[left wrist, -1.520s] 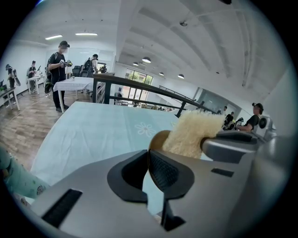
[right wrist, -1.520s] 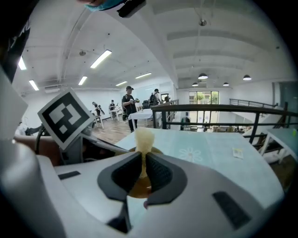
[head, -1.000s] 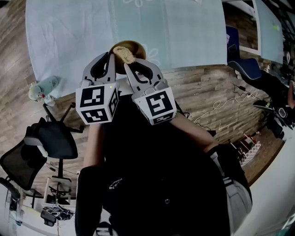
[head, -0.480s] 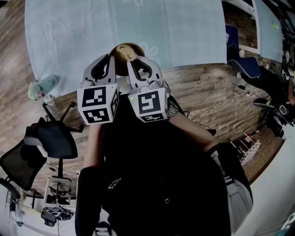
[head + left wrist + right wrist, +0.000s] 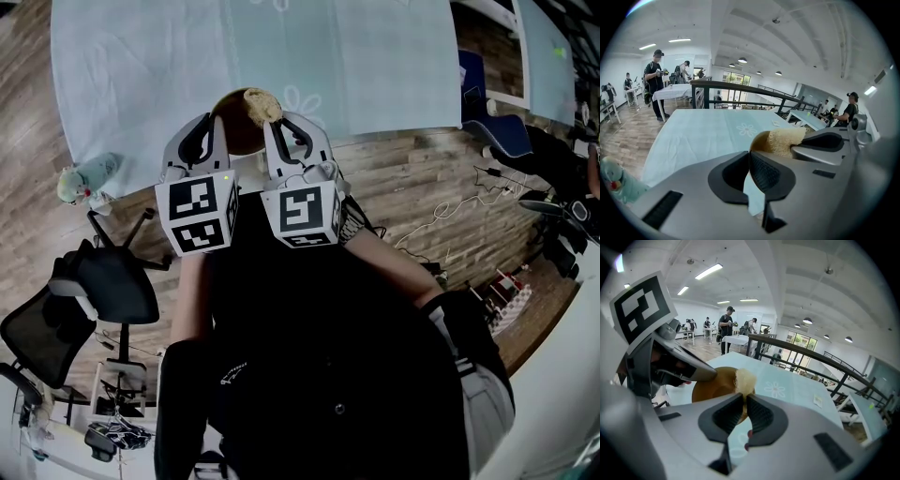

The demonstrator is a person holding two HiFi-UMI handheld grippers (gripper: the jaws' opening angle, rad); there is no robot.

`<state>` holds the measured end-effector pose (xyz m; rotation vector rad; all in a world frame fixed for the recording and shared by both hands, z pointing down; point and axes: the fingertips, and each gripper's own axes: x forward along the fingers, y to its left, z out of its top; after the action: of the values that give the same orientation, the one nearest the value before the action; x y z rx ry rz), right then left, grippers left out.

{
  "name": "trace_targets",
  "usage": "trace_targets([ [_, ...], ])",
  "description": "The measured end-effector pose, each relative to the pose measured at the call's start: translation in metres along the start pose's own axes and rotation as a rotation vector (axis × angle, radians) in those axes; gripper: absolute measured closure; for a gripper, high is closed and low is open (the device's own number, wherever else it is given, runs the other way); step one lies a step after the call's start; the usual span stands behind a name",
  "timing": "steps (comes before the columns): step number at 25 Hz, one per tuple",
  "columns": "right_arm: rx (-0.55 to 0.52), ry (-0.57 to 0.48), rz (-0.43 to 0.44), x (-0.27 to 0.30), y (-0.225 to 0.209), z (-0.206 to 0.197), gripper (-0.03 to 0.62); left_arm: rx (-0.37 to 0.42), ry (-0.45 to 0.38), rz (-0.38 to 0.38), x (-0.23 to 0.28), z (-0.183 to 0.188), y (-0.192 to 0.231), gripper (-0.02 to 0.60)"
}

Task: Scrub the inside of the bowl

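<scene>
A brown wooden bowl (image 5: 234, 129) is held up over the near edge of the pale blue table (image 5: 141, 66). My left gripper (image 5: 214, 124) is shut on its rim, and the rim (image 5: 759, 139) shows edge-on above the jaws of the left gripper (image 5: 749, 157). My right gripper (image 5: 281, 127) is shut on a tan fibrous scrubber (image 5: 262, 107). In the right gripper view the scrubber (image 5: 743, 379) sticks up from the right gripper (image 5: 744, 401) and lies against the bowl's inside (image 5: 715, 386). The scrubber (image 5: 785, 140) also shows beside the rim in the left gripper view.
The table's cloth has a flower print (image 5: 302, 101). A small plush toy (image 5: 89, 178) lies at the table's left corner. Black office chairs (image 5: 98, 286) stand at the left on the wood floor, and cables (image 5: 450, 211) trail at the right. People (image 5: 656, 79) stand far off.
My right gripper has shifted left, closer to the left one, and the scrubber has slid a little farther along the bowl. The bowl has tipped slightly; the left gripper has barely moved.
</scene>
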<state>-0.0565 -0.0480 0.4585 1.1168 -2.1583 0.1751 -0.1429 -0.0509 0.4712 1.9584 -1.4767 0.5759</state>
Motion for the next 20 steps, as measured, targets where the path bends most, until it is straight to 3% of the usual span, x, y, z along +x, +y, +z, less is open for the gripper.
trace_targets([
  [5, 0.007, -0.031, -0.03, -0.005, -0.007, 0.005, 0.557, -0.026, -0.004, 0.007, 0.002, -0.002, 0.002, 0.557],
  [9, 0.041, -0.127, -0.04, -0.014, -0.011, 0.022, 0.557, -0.046, -0.015, 0.014, 0.004, -0.001, 0.008, 0.557],
  [15, 0.16, -0.141, 0.087, -0.018, 0.006, 0.033, 0.557, -0.07, -0.064, 0.01, 0.005, 0.013, 0.006, 0.557],
  [20, 0.159, -0.104, 0.19, -0.014, 0.029, 0.03, 0.557, -0.092, -0.116, 0.014, 0.001, 0.021, 0.002, 0.557],
])
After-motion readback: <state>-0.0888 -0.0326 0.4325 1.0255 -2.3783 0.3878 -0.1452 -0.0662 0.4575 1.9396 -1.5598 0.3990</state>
